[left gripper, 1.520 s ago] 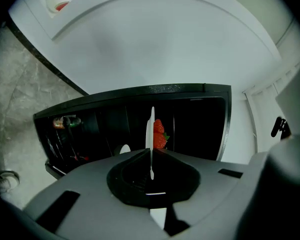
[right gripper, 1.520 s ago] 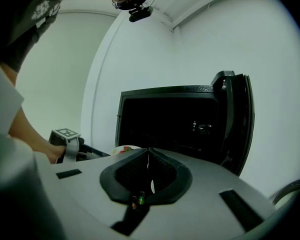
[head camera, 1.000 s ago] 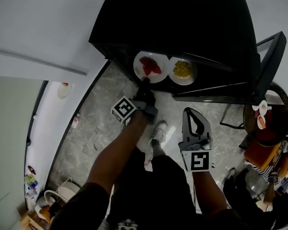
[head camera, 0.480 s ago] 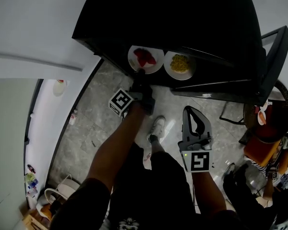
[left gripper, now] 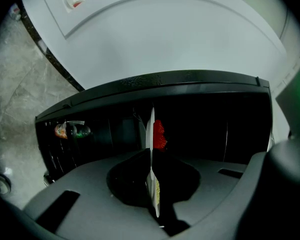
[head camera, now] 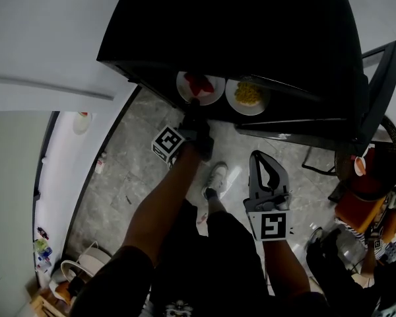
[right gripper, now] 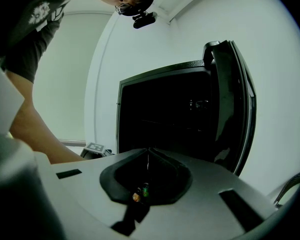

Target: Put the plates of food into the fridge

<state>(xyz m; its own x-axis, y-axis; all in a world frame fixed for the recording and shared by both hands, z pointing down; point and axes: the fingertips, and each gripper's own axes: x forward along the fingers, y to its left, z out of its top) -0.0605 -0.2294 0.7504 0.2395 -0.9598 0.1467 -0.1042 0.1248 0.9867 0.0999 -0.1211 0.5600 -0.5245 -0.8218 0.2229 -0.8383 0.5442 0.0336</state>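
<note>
The left gripper (left gripper: 151, 156) has its jaws clamped on the rim of the plate of red food (head camera: 200, 86), held at the front edge of the fridge (head camera: 251, 32) shelf, just left of the plate of yellow food (head camera: 249, 95). The right gripper (right gripper: 148, 156) hangs back, jaws closed on nothing. Compared with a second ago, the red plate sits deeper under the fridge top.

- Top of the head view: the fridge (head camera: 251, 25) has its door (head camera: 377, 84) swung aside at right, leaving the front open.
- The red-food plate (head camera: 201, 88) and yellow-food plate (head camera: 249, 96) occupy the opening's lower edge side by side.
- Left gripper view: a bottle (left gripper: 72, 130) at middle left; dark room right of the plate.
</note>
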